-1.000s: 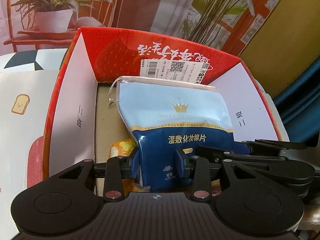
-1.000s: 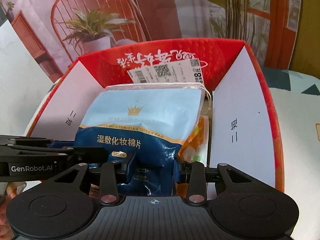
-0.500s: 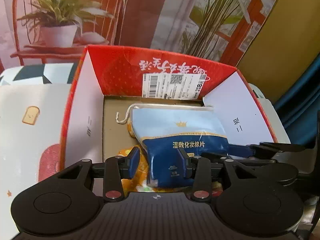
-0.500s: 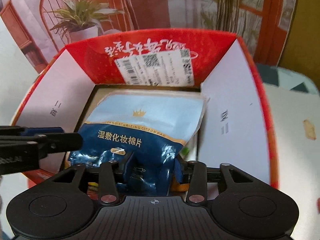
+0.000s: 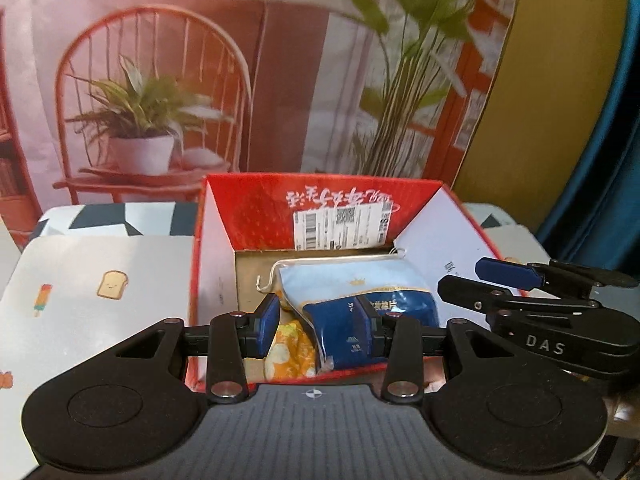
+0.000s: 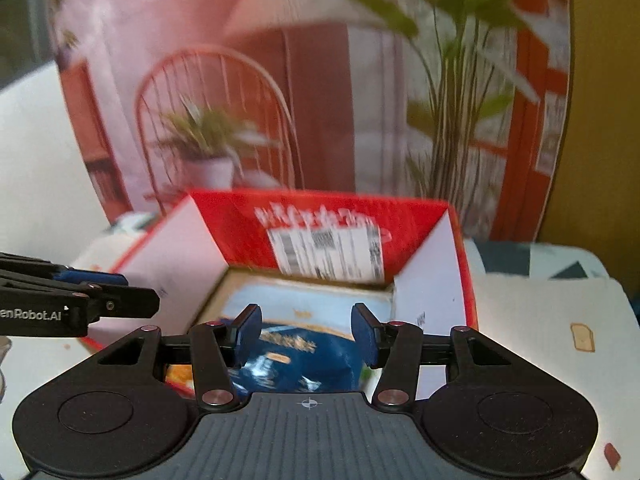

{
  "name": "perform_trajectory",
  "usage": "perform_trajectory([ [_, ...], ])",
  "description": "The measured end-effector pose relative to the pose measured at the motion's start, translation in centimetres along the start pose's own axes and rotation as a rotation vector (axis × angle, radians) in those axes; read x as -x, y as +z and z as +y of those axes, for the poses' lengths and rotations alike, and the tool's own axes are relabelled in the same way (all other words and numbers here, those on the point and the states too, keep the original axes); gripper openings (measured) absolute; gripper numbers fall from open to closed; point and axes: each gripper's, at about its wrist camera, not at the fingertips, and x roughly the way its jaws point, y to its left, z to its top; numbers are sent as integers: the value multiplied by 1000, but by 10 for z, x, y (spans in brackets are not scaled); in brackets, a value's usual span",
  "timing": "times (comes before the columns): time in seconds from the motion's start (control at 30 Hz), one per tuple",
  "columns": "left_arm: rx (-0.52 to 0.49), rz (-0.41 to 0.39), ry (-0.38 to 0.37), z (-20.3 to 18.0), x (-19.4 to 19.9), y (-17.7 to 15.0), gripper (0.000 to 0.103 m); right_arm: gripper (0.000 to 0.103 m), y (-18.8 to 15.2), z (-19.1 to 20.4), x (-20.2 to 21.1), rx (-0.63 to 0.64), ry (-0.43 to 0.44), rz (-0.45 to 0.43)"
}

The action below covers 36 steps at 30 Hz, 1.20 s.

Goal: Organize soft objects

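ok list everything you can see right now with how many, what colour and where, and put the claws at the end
box: one, red outside with white side flaps, open on the table.
cotton pad bag: one, light blue above dark blue, lying inside the box.
yellow-orange packet: one, in the box, partly under the bag.
shipping label: one, white, on the box's far inner wall.
table cover: one, white with small toast and ice-lolly prints, under the box.
backdrop: one, printed picture of a red chair and potted plants, behind the table.
left claw: one, black with blue pads, above the box's near edge, nothing gripped.
right claw: one, black with blue pads, jaws opening above the bag, nothing gripped.
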Motion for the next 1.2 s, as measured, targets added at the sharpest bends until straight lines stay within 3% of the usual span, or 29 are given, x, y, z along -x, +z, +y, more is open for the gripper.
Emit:
perform_trajectory([
  [0.2,22,-59,7,1,33,-26,42,47,-19,13,44,19,41,-133],
  [0.33,33,-80,37,2,45,-49,42,47,-38,22,61,14,54,-163],
  [0.57,92,-58,35,5,44,-83,42,47,-77,31,65,23,71,-120],
  [0.73,115,1,39,8,33,-105,42,47,-112,31,60,34,52,-43],
  [0.9,138,36,47,8,25,-124,42,48,-125,26,52,17,34,8],
  [1.2,125,40,76,3,21,-137,42,56,-154,49,41,147,-5,59],
])
